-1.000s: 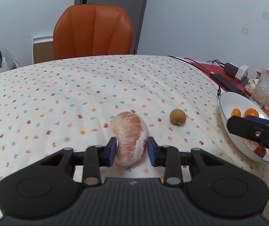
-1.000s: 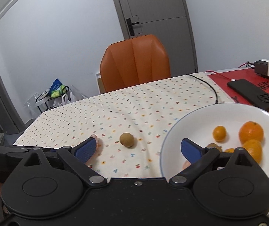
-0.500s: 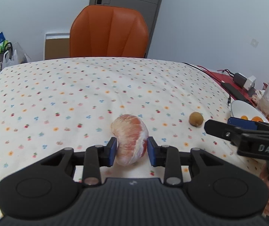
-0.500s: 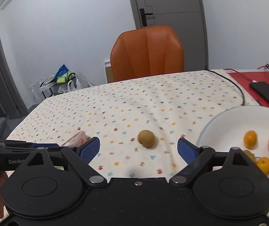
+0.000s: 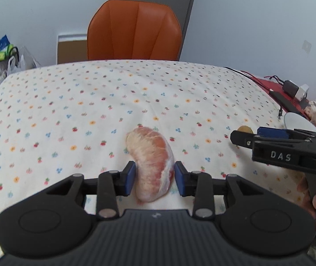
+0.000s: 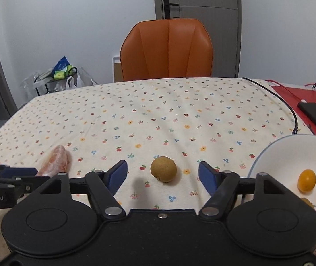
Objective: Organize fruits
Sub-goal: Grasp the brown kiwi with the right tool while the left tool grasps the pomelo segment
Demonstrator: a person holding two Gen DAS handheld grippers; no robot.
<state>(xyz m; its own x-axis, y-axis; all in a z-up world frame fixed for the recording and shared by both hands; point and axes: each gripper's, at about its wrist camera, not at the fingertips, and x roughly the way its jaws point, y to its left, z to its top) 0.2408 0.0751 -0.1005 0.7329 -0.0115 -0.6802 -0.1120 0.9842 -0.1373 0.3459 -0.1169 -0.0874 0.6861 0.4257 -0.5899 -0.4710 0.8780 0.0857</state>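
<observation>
Left tool [image 5: 154, 178]: I have it closed around the peeled pomelo segment [image 5: 152, 164], a blue pad on each flank; I read the pads as touching the membrane, and the segment seems to sit on the flowered cloth [image 5: 91, 115] of the bench.

Right tool [image 6: 162, 175]: spread wide, gripping nothing. The small brown fruit [image 6: 163, 169] sits on the cloth between its two pads, clear of both.

Plate [image 6: 290, 155]: white, at my right on the bench edge, already holding a kumquat [image 6: 306, 180] and other orange fruit, with a red one at the lower corner.

Risk, segment: it looks soft and skinless. If I squeeze harder the flesh may split or ooze; if I hold too loosely it may slide out of the pads on the lift, since they hold only its near end.

Risk, brown fruit: it is round and free to roll. If one pad reaches it first as I close, I expect it to scoot off across the cloth rather than seat.

Risk, crowding: in the left view the right tool [image 5: 257, 136] sits just beside my path to the plate. Carrying the segment over while it works there could knock the two rigs together.

Risk, cloth: it is wrinkled and could drag under a low pad.
</observation>
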